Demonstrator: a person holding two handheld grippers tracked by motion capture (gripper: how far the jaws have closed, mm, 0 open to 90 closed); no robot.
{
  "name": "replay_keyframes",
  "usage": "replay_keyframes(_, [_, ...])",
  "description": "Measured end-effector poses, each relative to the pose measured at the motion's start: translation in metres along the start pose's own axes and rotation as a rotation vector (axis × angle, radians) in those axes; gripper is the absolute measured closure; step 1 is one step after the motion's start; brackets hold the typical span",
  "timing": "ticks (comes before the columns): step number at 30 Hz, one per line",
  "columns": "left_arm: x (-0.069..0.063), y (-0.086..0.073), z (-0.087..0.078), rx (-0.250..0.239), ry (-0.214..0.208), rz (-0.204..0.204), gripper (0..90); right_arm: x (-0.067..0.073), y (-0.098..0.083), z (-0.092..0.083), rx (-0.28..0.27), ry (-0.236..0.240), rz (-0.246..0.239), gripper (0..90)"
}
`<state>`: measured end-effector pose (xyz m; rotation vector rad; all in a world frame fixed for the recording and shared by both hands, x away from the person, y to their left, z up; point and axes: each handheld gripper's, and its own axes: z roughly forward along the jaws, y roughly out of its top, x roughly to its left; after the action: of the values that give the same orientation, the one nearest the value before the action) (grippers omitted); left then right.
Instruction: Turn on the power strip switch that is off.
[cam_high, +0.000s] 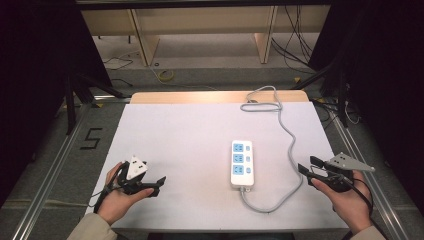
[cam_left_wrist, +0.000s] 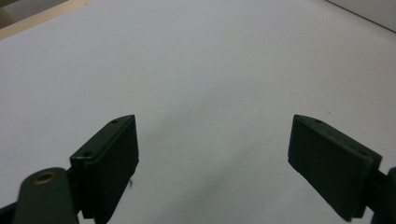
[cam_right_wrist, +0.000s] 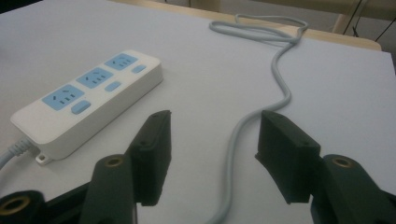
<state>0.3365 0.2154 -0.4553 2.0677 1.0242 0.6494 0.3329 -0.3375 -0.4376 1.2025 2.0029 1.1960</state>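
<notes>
Nearest the person: left gripper (cam_high: 159, 183), held in the left hand (cam_high: 120, 197) at the near left of the white table (cam_high: 175, 135). Jaws spread wide with nothing between them; the left gripper view shows bare white tabletop (cam_left_wrist: 201, 70) in the gap.

Right gripper (cam_high: 306, 166), held in the right hand (cam_high: 347, 200) at the near right edge of the table. Jaws spread wide, nothing clasped. In the right gripper view (cam_right_wrist: 212, 149), the grey cable (cam_right_wrist: 261, 116) lies on the table between and beyond the two jaws, not pinched by them.

Power strip (cam_high: 242, 163): white, three blue sockets, each with a blue switch. Lies flat right of the table's centre, between the two grippers and apart from both, nearer the right one.

Grey cable (cam_high: 287, 135): leaves the strip's near end, loops right, runs up the table and coils at the far edge.

Beyond the table: floor, wooden frame legs (cam_high: 142, 40).
</notes>
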Motion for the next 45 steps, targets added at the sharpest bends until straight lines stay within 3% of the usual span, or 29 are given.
replay_keyframes(11, [0.001, 0.000, 0.001, -0.003, 0.003, 0.000, 16.0, 0.001, 0.004, -0.001, -0.014, -0.021, -0.009, 60.8])
replay_keyframes(25, [0.001, 0.000, 0.001, -0.001, 0.012, 0.008, 16.2, 0.007, 0.013, -0.007, -0.030, -0.031, -0.038, 89.9])
replay_keyframes(45, [0.001, 0.001, 0.002, -0.002, 0.018, 0.009, 16.3, 0.006, 0.020, -0.002, -0.012, -0.020, -0.051, 90.0])
